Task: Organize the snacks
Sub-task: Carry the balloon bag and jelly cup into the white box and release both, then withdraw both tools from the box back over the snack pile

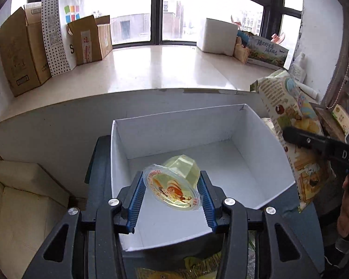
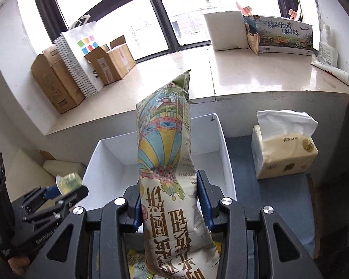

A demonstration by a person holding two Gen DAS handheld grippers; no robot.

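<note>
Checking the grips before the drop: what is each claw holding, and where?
Left claw: jelly cup, pinched across its lidded rim. Right claw: tall snack bag, squeezed at its lower middle.

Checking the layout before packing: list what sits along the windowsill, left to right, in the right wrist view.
Brown cartons → dotted bag → white bag with coloured squares → open cartons → white box → printed box → white bottle → tube.

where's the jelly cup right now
The jelly cup is clamped in the left tool, tilted, over the near part of the empty white box.
</note>
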